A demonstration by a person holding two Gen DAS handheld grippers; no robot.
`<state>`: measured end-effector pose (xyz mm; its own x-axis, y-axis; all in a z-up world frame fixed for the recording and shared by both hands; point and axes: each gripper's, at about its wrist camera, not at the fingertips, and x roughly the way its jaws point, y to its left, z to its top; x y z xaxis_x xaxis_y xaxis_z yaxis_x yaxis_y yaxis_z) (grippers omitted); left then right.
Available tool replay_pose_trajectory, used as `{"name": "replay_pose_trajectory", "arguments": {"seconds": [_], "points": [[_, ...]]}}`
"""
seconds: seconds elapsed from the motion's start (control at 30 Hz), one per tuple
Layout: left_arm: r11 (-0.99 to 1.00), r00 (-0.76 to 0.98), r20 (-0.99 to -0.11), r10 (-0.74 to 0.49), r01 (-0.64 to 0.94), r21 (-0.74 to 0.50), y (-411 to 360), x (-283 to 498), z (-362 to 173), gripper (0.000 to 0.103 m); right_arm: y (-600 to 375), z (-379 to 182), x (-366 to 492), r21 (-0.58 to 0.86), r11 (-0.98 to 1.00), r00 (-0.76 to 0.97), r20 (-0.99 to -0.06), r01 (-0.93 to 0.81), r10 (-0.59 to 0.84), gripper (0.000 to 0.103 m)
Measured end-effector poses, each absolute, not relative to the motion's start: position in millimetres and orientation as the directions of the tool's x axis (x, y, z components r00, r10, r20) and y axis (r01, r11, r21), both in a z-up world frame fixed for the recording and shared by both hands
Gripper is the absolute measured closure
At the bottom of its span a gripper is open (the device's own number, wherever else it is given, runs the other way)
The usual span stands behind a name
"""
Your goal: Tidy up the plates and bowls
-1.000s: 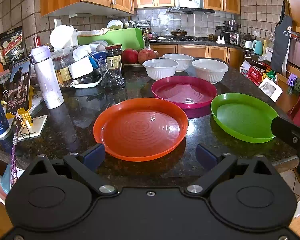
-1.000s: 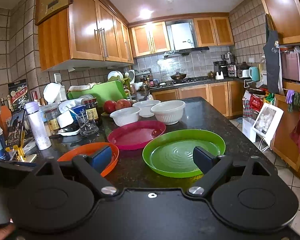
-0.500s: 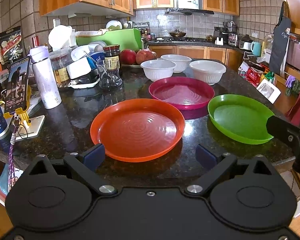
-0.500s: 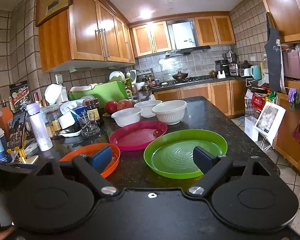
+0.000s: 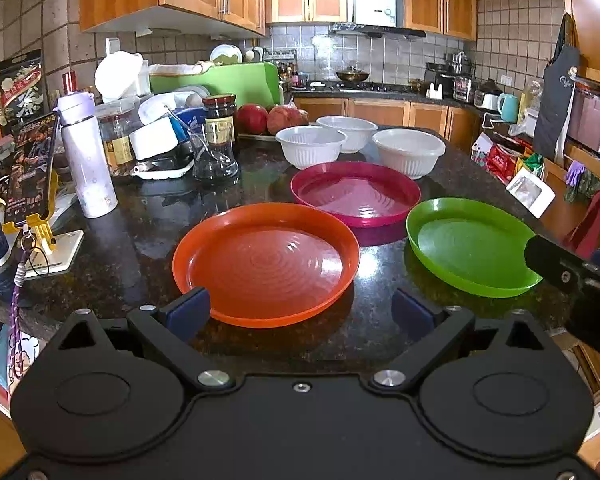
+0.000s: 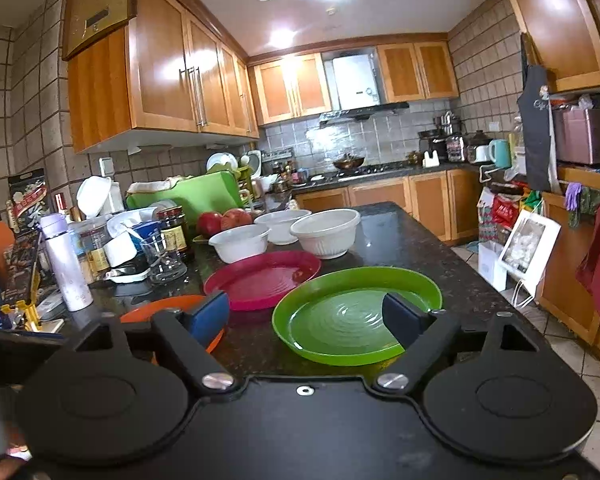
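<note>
Three plastic plates lie on the dark granite counter (image 5: 140, 240): an orange plate (image 5: 266, 264), a magenta plate (image 5: 356, 194) behind it, and a green plate (image 5: 468, 246) to the right. Behind them stand three white bowls (image 5: 310, 146) (image 5: 350, 132) (image 5: 410, 152). My left gripper (image 5: 300, 306) is open at the orange plate's near rim and holds nothing. My right gripper (image 6: 306, 314) hovers at the near edge of the green plate (image 6: 340, 312). Its jaws are closing, still wide, with nothing gripped between them.
The counter's left side is crowded: a white bottle (image 5: 86, 160), a phone on a yellow stand (image 5: 32, 168), jars, a glass pitcher (image 5: 214, 156), red fruit (image 5: 268, 118) and a green board (image 5: 220, 78). The counter's right edge drops to a tiled floor (image 6: 540, 320).
The right gripper's fingers have drawn slightly closer together. Both hands and all the dishes stay where they were.
</note>
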<state>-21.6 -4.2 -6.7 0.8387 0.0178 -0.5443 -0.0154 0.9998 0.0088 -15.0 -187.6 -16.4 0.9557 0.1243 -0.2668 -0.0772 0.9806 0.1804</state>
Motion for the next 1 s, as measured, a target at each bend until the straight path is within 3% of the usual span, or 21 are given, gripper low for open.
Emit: {"name": "replay_pose_trajectory", "arguments": {"seconds": [0.63, 1.0], "points": [[0.997, 0.864, -0.498, 0.081, -0.064, 0.05, -16, -28, -2, 0.006, -200, -13, -10, 0.271, 0.959, 0.972, -0.187, -0.087, 0.141, 0.019], [0.995, 0.842, -0.531, 0.097, -0.076, 0.062, -16, -26, 0, 0.006, -197, -7, -6, 0.215, 0.967, 0.978, -0.122, -0.138, 0.166, 0.019]]}}
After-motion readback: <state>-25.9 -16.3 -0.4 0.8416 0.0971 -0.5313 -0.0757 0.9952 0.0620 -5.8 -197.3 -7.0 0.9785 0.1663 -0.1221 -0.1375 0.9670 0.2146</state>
